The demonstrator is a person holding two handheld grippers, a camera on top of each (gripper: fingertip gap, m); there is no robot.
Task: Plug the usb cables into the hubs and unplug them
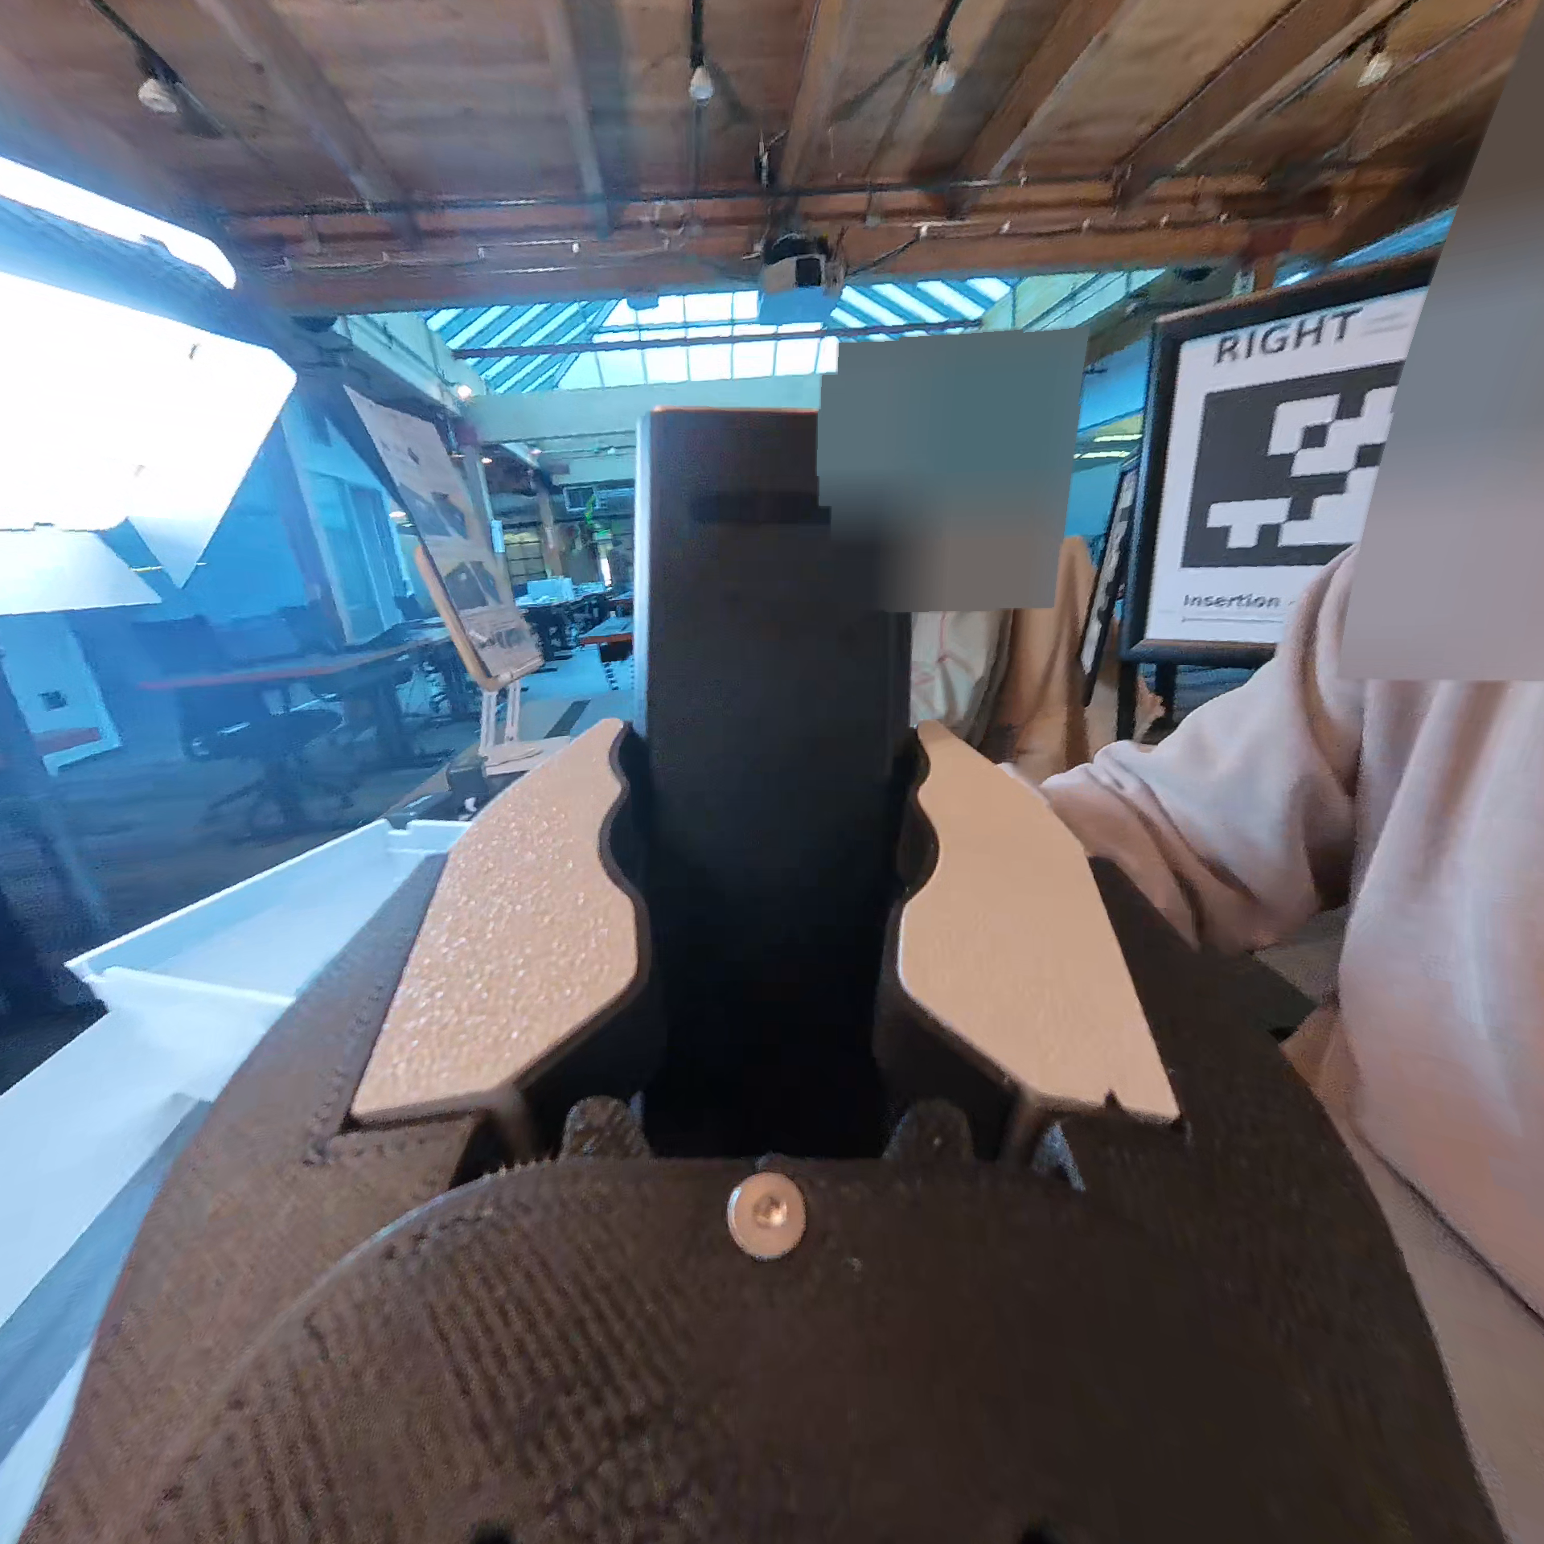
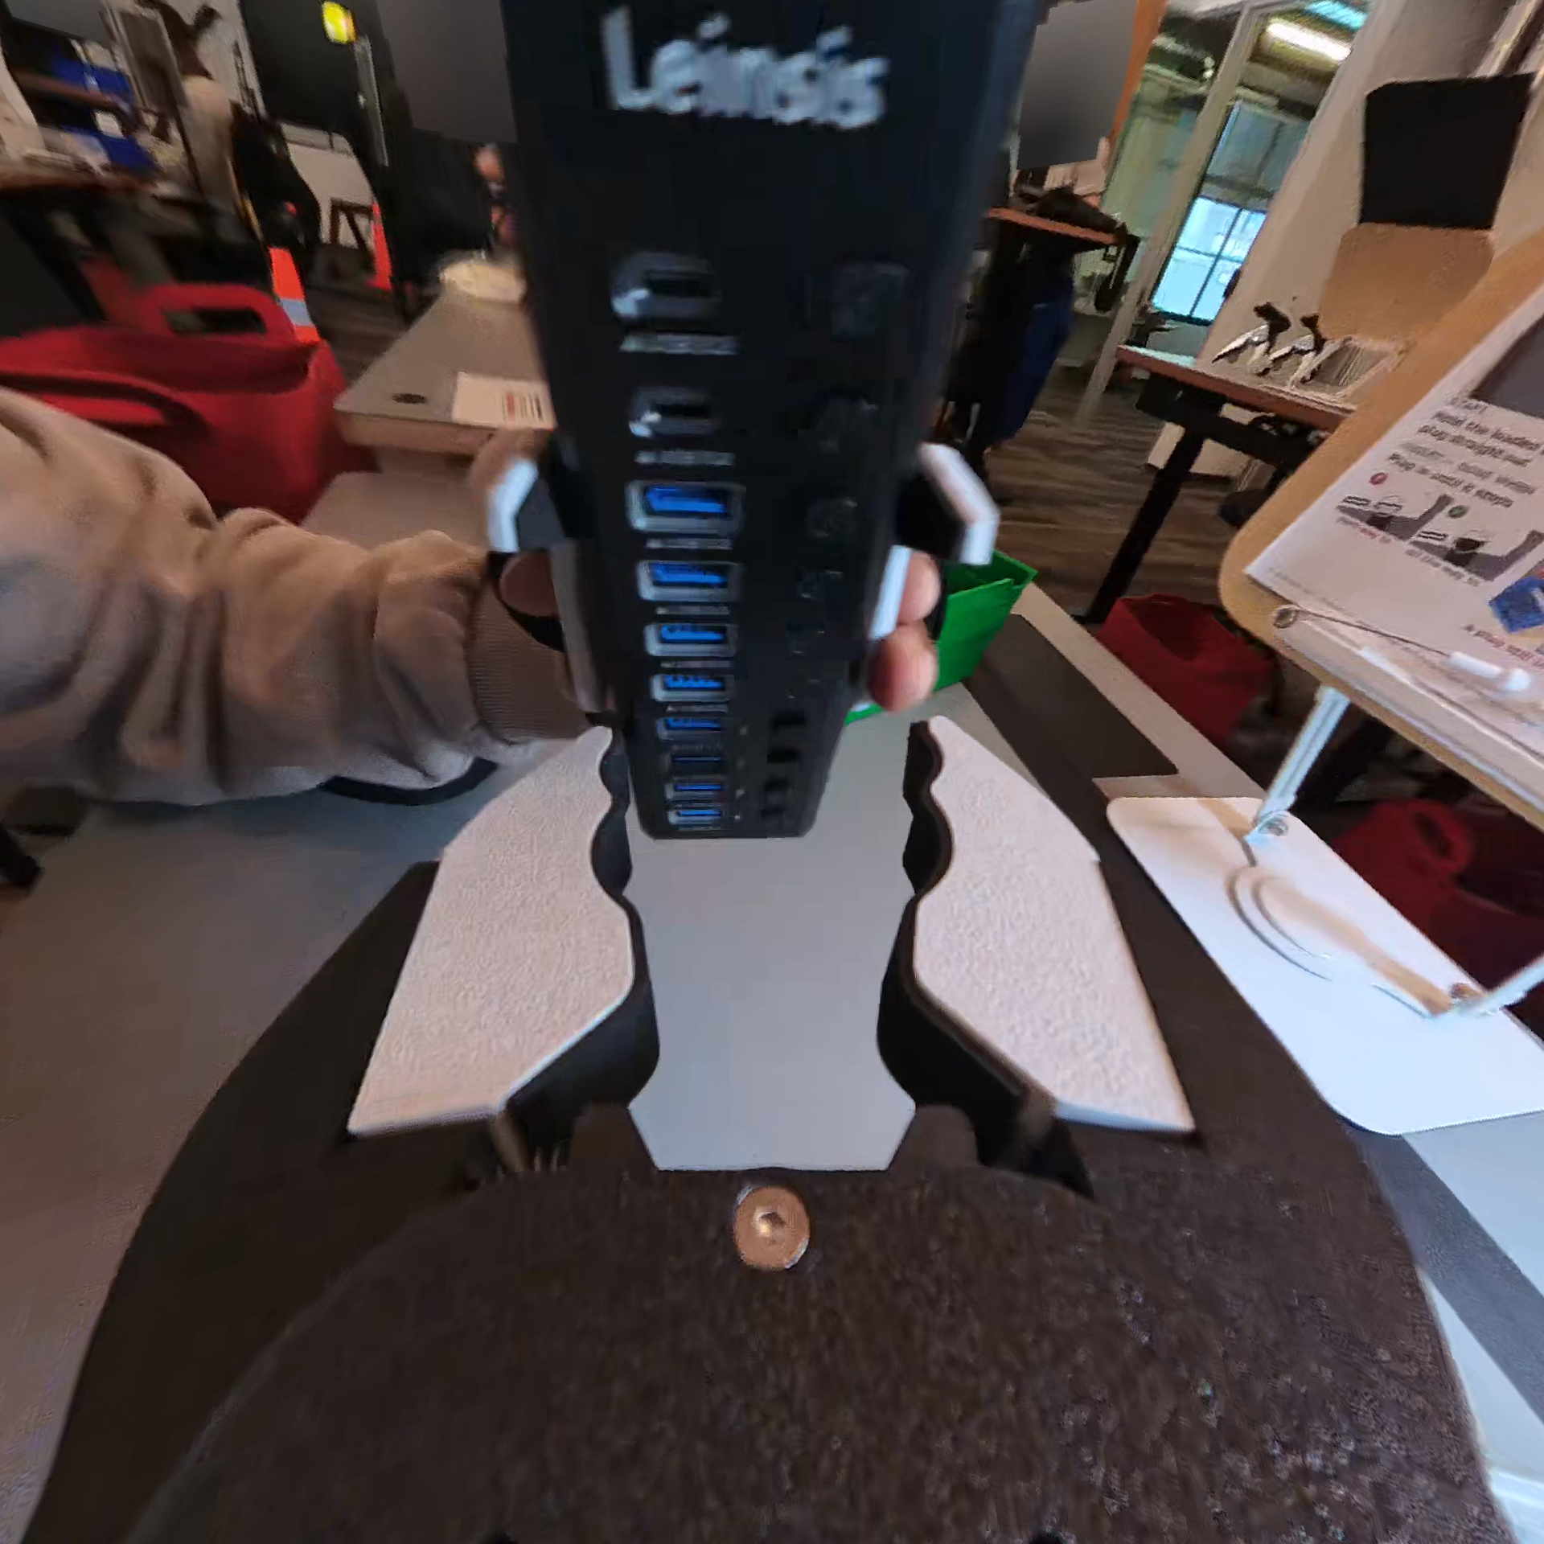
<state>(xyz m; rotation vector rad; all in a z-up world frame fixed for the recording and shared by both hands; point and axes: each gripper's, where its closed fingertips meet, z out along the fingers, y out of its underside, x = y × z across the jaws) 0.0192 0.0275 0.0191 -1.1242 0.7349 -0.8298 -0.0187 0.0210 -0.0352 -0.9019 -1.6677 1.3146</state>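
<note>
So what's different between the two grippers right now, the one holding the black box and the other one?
The left gripper is clamped on the black hub, its fingers pressing both sides; the right gripper holds nothing, and grey table shows between its fingers. The left one holds the hub raised off the table, while the right one points at the hub's port side. Both share the same pale textured fingers on black bodies.

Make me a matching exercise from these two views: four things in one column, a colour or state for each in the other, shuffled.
1. left gripper
2. right gripper
3. hub
4. bag

A. red
B. open, gripping nothing
C. black, with blue ports
D. shut on the hub

Pairs: 1-D, 2-B, 3-C, 4-A
</note>
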